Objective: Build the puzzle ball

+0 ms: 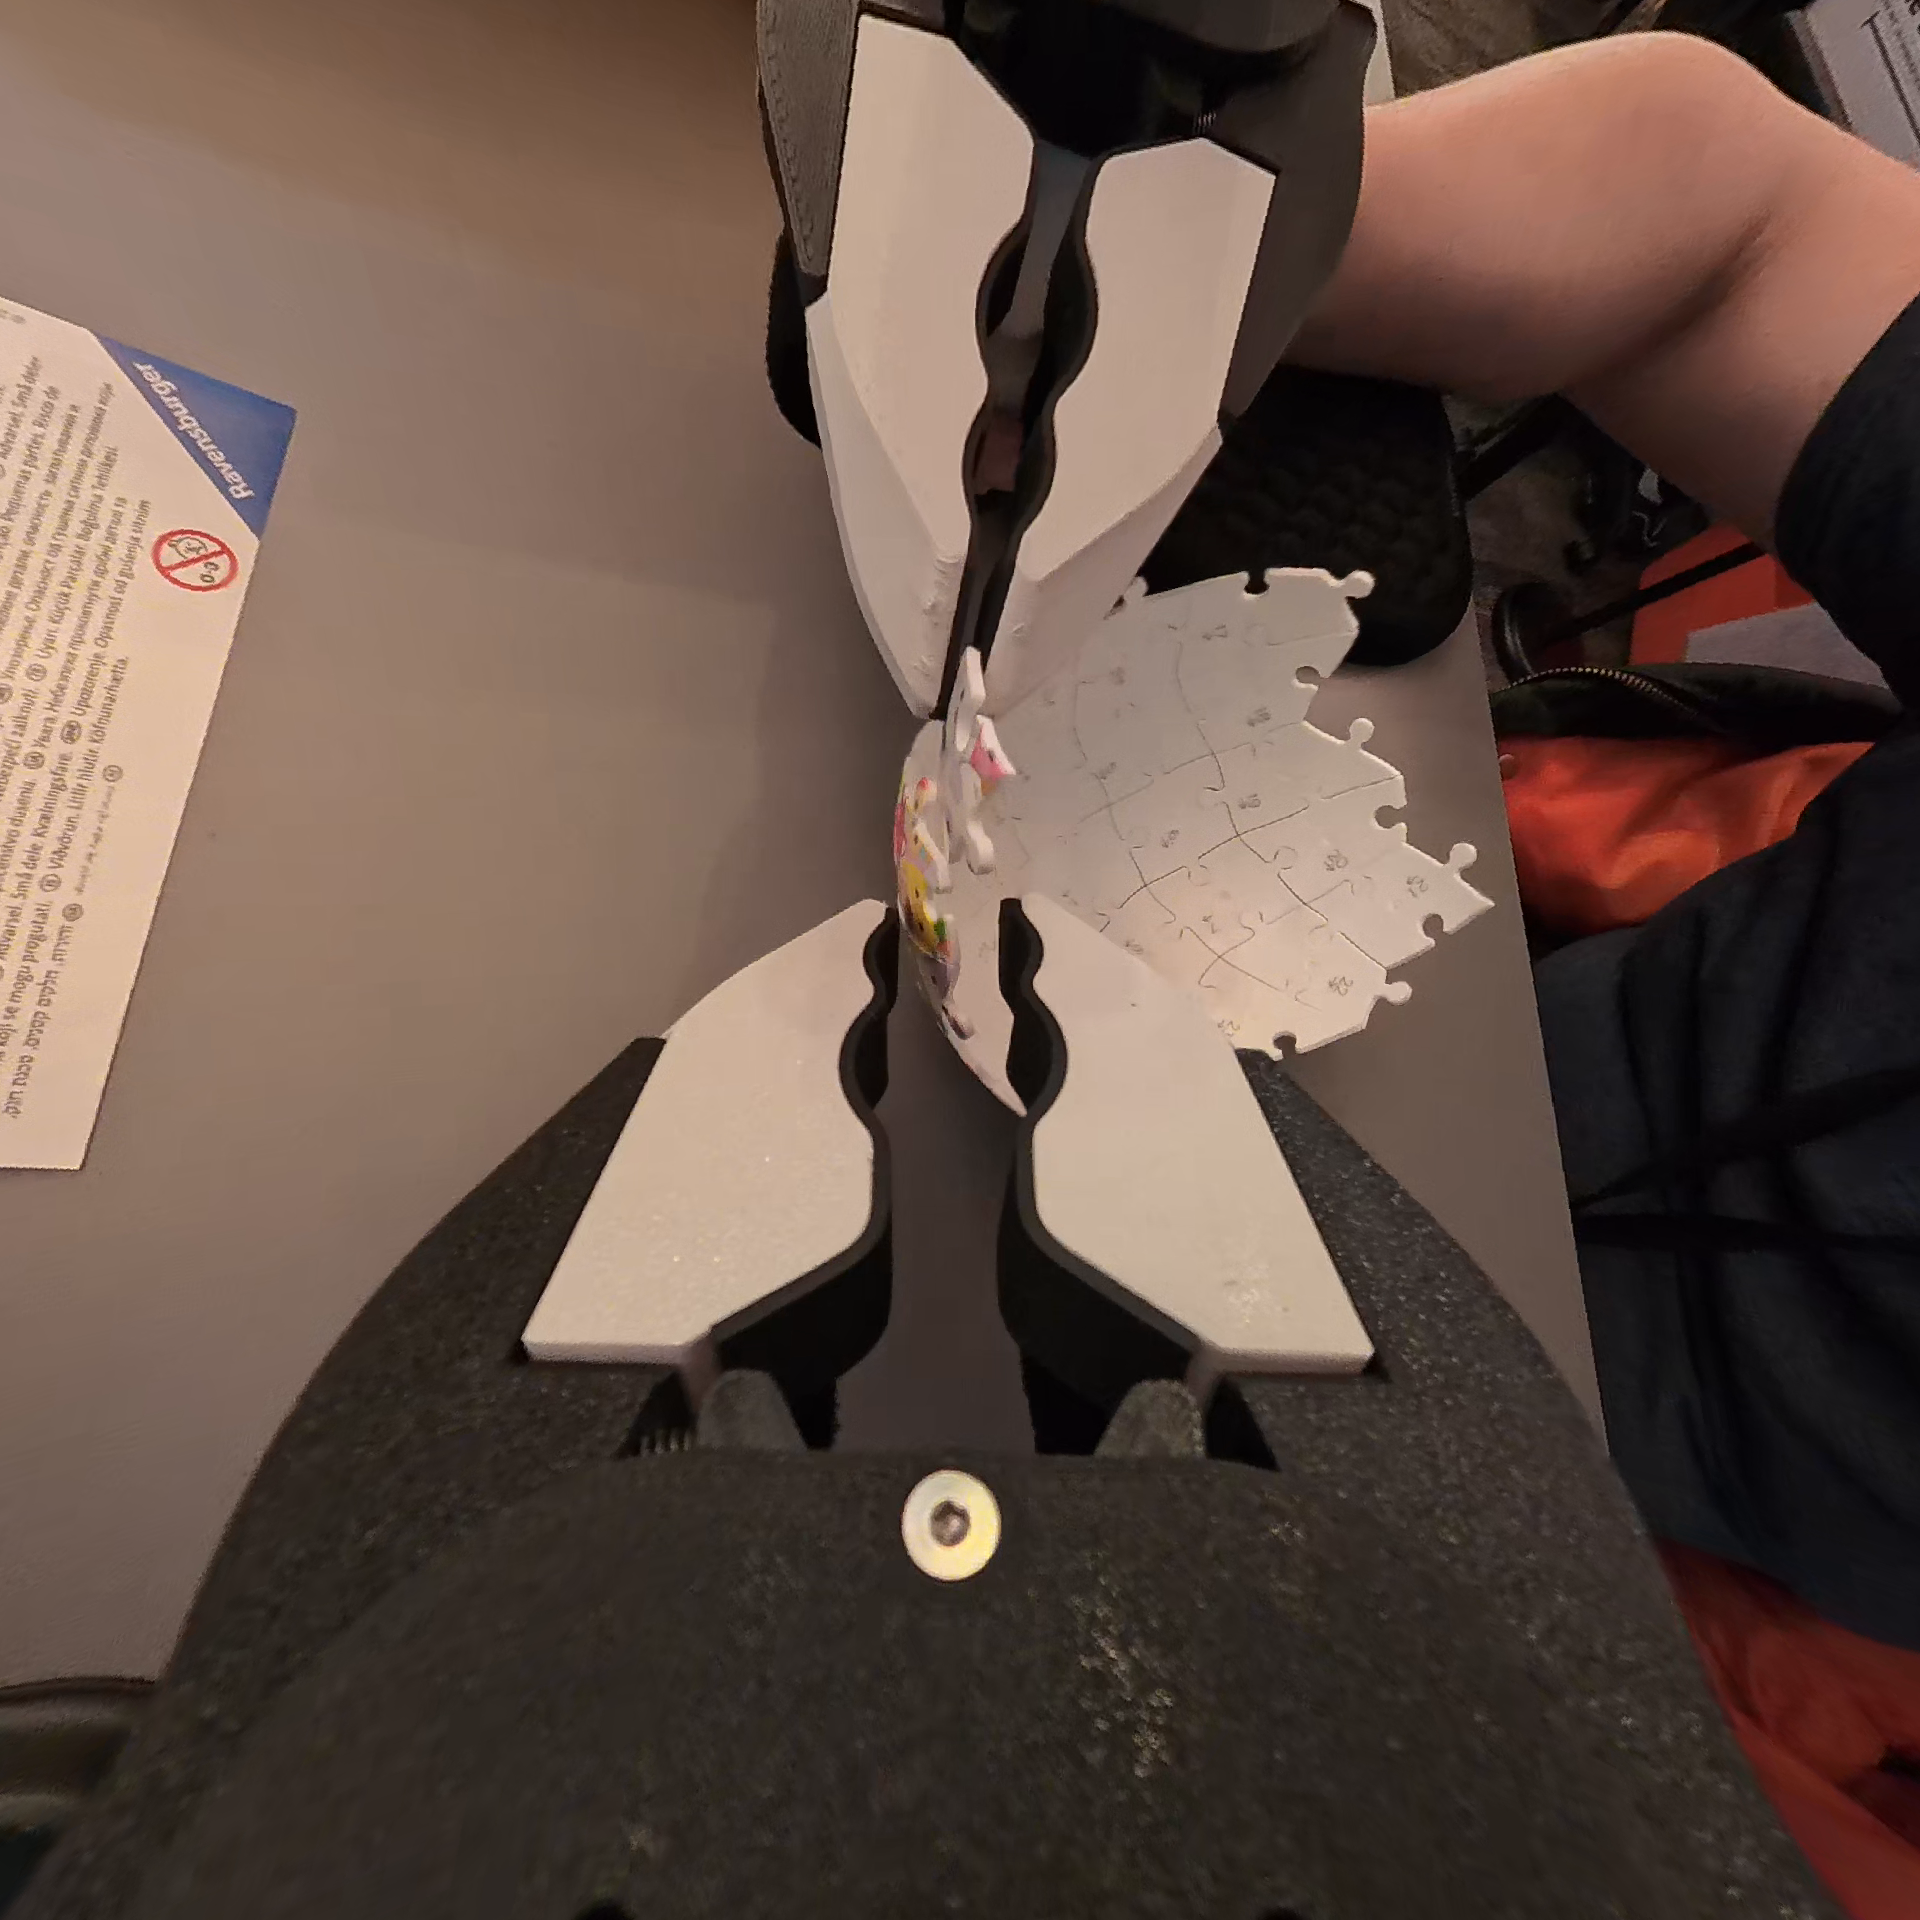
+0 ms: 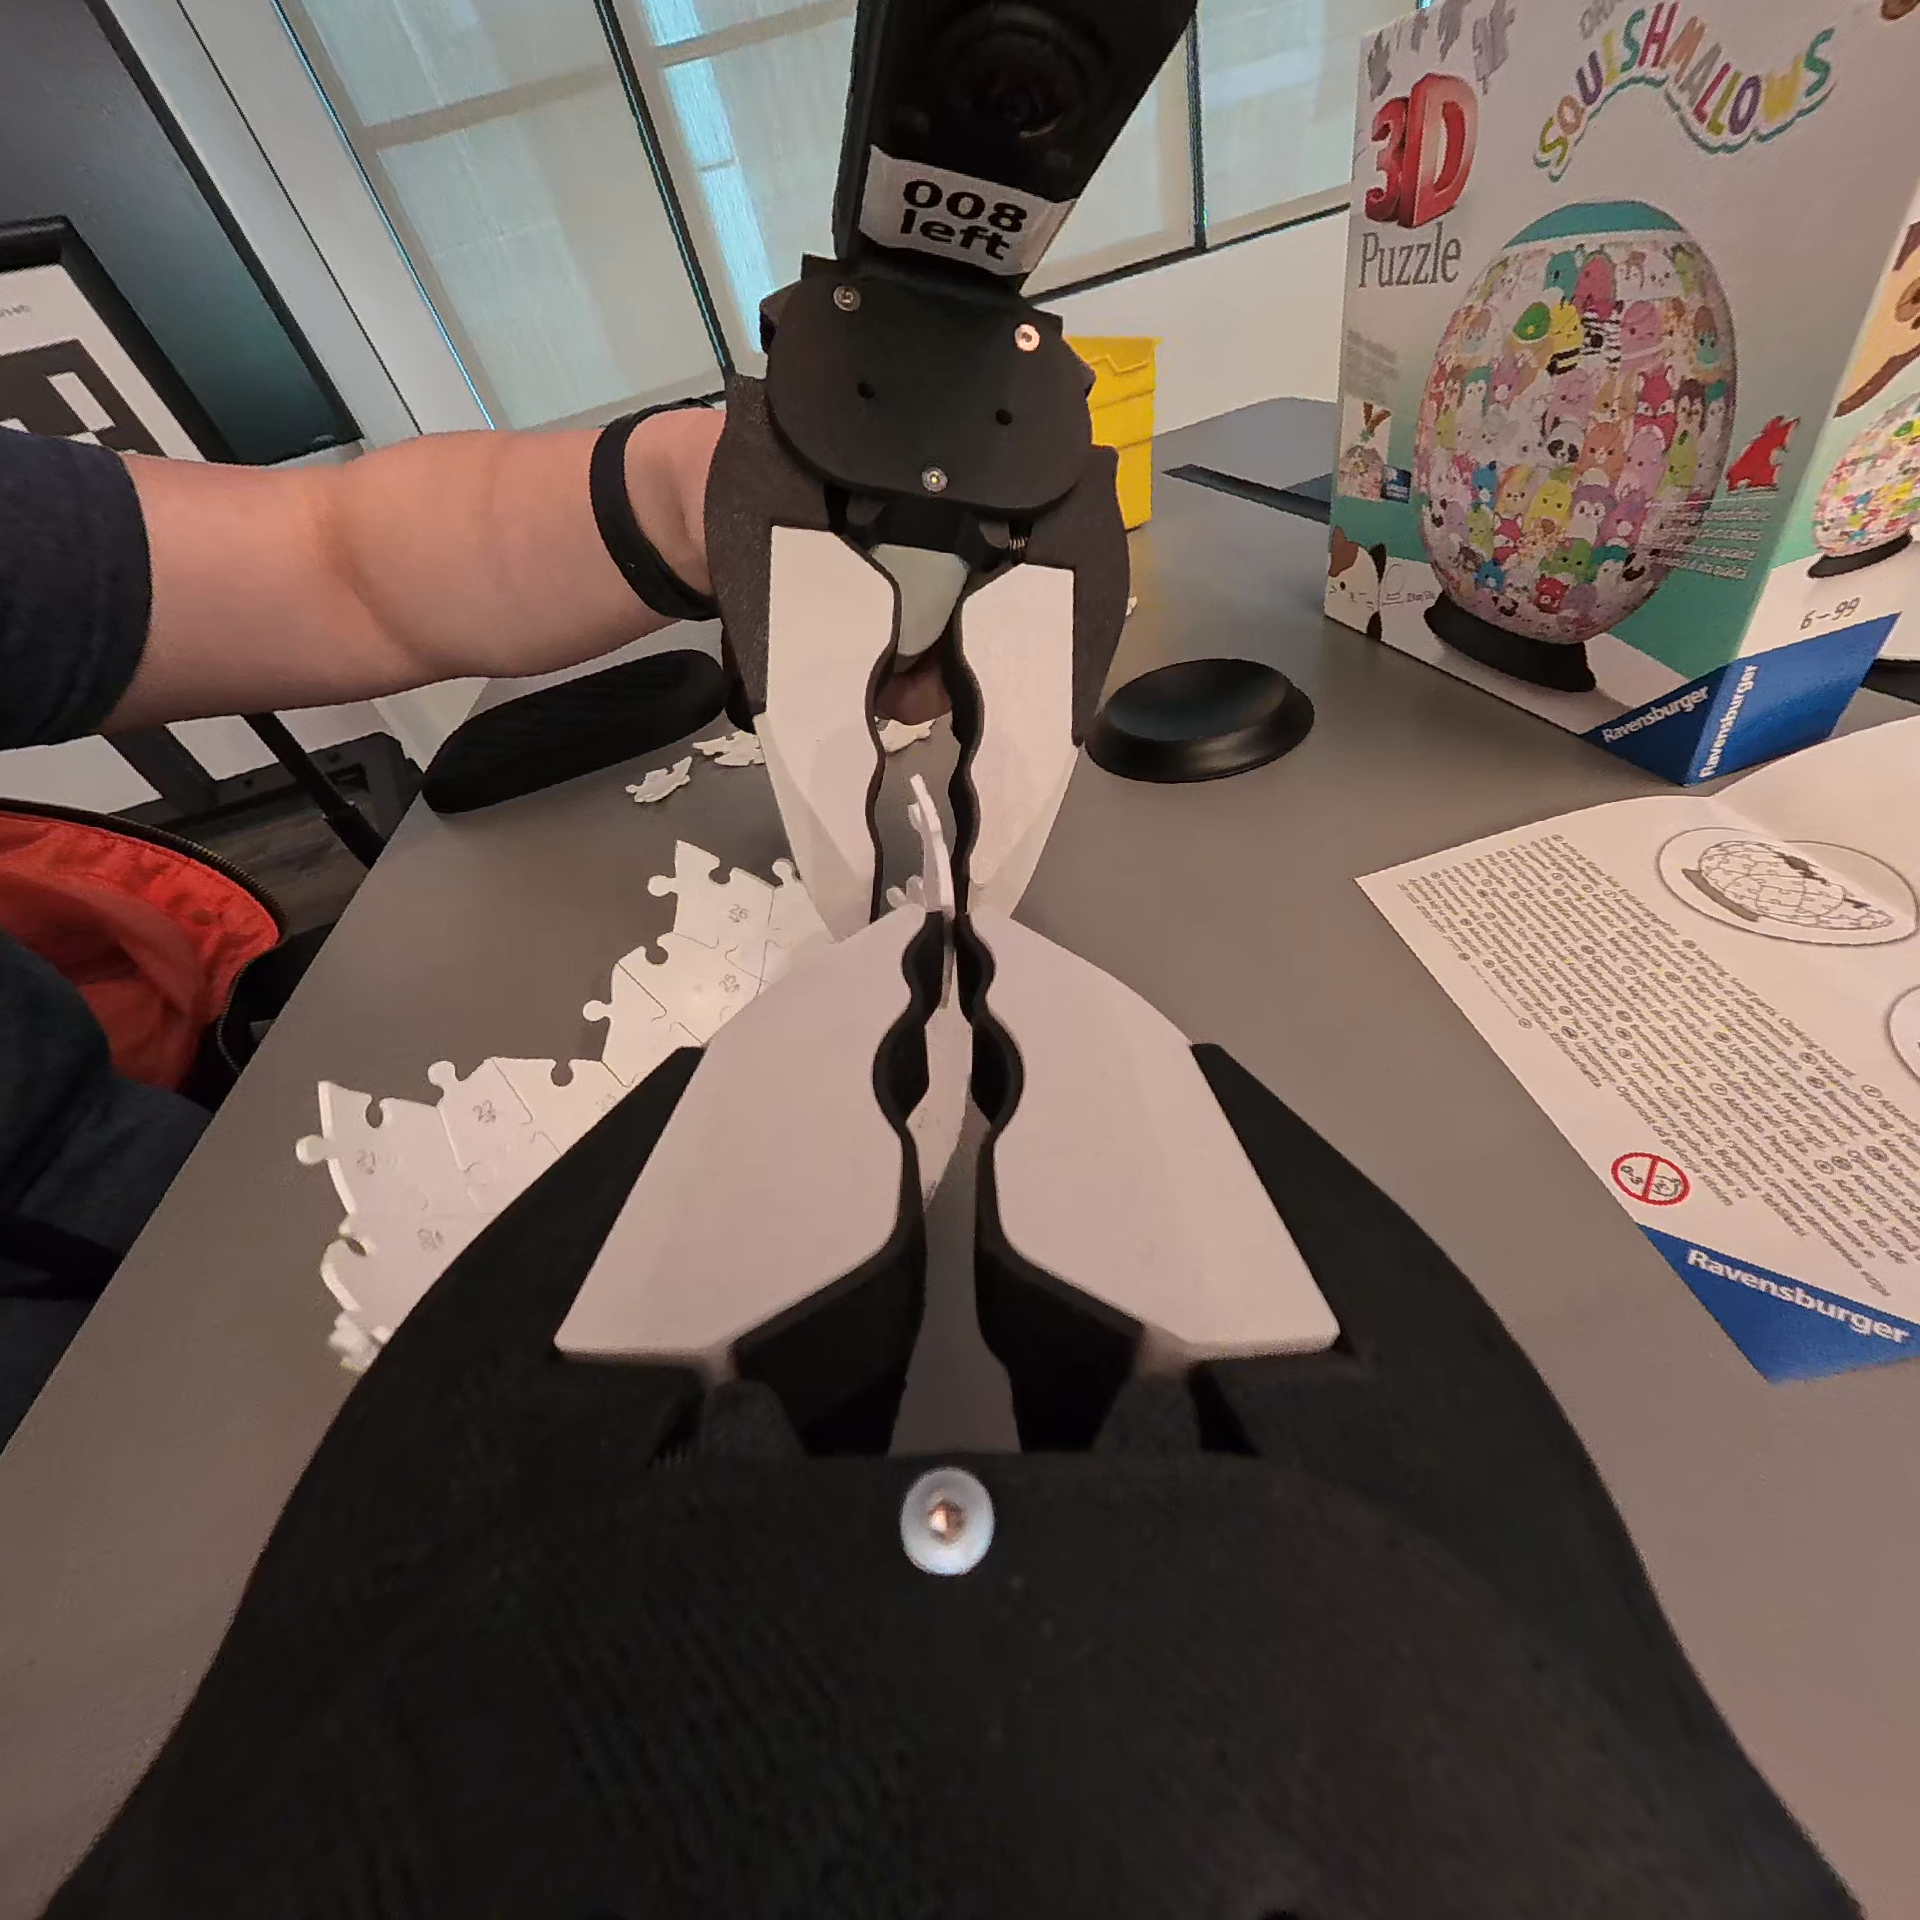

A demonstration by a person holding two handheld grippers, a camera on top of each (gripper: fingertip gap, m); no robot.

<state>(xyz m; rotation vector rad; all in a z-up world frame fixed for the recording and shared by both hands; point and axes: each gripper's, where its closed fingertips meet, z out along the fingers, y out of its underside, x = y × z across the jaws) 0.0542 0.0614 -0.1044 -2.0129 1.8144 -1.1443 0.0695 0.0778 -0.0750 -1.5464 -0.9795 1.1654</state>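
A partly built puzzle ball shell point(image 1: 1226, 821) lies tilted on the grey table, its white numbered inside facing me and its coloured outside showing at the left rim. My left gripper point(image 1: 948, 920) is shut on the shell's rim. My right gripper point(image 1: 951, 696) comes in from above, shut on a single puzzle piece point(image 1: 977, 748) that touches the shell's rim. In the right wrist view my right gripper point(image 2: 951, 920) holds that piece point(image 2: 930, 831) upright between its tips, right in front of the left gripper point(image 2: 920, 883). The shell point(image 2: 499, 1122) spreads out to the left.
An instruction leaflet point(image 2: 1662, 997) lies at the right, also at the left in the left wrist view point(image 1: 94, 727). The puzzle box point(image 2: 1579, 395), a black stand ring point(image 2: 1195, 717), loose pieces point(image 2: 665, 779) and a yellow bin point(image 2: 1122, 416) are farther back. An orange bag point(image 2: 125, 935) sits past the table edge. Left and right tips are no more than a few centimetres apart.
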